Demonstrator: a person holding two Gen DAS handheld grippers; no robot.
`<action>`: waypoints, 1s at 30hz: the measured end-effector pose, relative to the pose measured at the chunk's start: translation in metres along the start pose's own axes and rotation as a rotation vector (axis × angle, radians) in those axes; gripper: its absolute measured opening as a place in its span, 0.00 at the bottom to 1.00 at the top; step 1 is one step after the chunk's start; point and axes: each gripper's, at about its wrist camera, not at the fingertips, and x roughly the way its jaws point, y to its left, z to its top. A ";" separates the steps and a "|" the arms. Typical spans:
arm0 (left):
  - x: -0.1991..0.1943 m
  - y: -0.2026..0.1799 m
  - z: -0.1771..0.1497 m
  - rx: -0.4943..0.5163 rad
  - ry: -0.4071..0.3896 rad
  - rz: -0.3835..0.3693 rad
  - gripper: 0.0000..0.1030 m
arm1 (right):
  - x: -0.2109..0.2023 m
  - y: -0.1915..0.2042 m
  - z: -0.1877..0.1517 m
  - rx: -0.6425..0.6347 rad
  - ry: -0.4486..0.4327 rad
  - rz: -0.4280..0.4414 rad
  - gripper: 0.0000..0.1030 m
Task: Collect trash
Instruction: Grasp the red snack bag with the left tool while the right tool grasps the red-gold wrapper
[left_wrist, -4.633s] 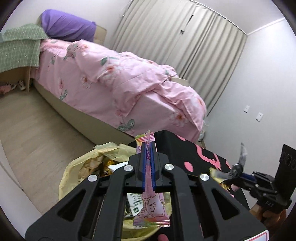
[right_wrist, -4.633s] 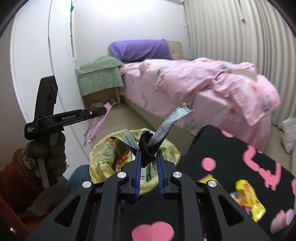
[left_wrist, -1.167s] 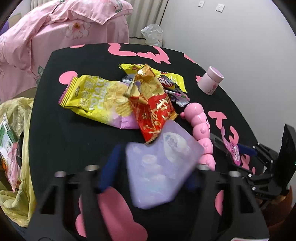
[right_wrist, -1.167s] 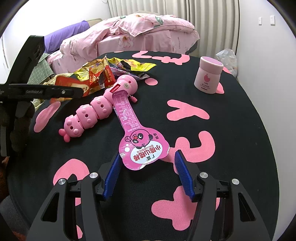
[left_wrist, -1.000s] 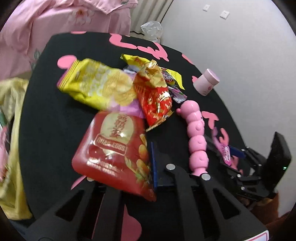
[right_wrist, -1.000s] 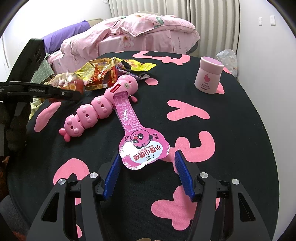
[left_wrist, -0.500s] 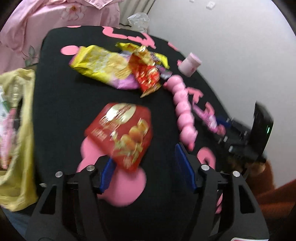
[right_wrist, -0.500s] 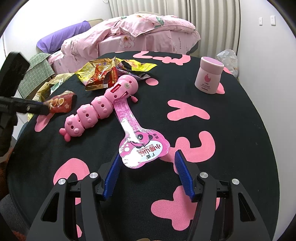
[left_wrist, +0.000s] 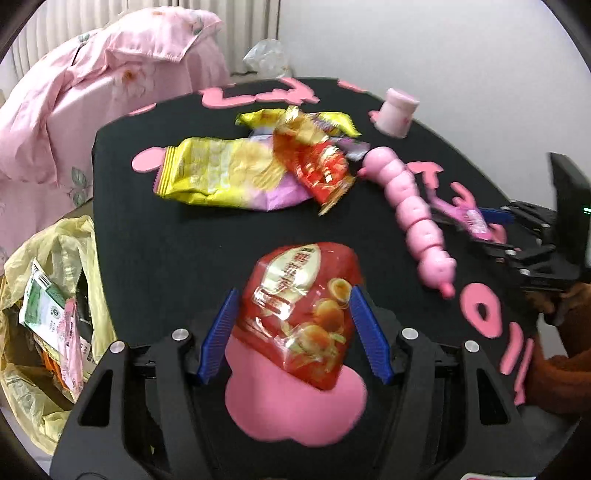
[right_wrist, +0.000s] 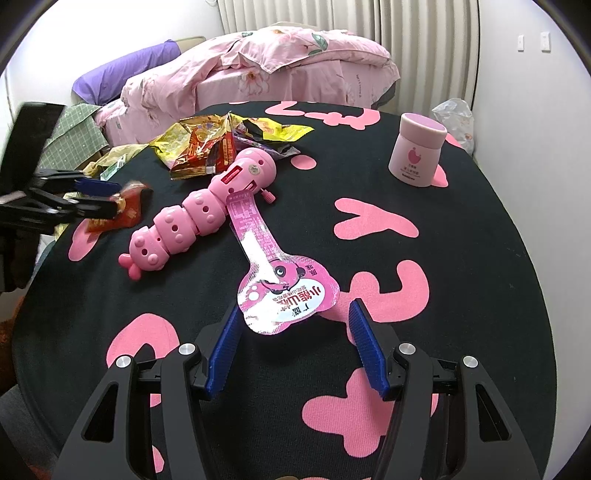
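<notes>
Near table edge (left_wrist: 110, 229): left fingers (left_wrist: 218, 332) spread around red packet (left_wrist: 303, 314); right fingers (right_wrist: 225, 336) spread around pink wrapper (right_wrist: 288, 295).

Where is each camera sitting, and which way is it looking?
Left wrist view: sits on the left gripper, looking along its open blue fingers at a red snack packet on the black table, with the yellow trash bag off the edge; the right gripper shows at the right.
Right wrist view: sits on the right gripper, looking across the table toward the bed; its open fingers flank a pink wrapper, and the left gripper shows at the left.
Both show the pink caterpillar toy, pink jar and packet pile.
</notes>
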 end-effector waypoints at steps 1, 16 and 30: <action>0.000 0.001 0.001 -0.016 -0.003 -0.004 0.51 | -0.001 0.001 -0.001 -0.005 -0.001 0.001 0.54; -0.044 0.014 -0.007 -0.238 -0.139 -0.060 0.16 | -0.033 0.033 0.064 -0.081 -0.176 0.022 0.54; -0.056 0.051 -0.025 -0.405 -0.166 -0.082 0.16 | 0.093 0.082 0.149 -0.074 0.021 0.070 0.41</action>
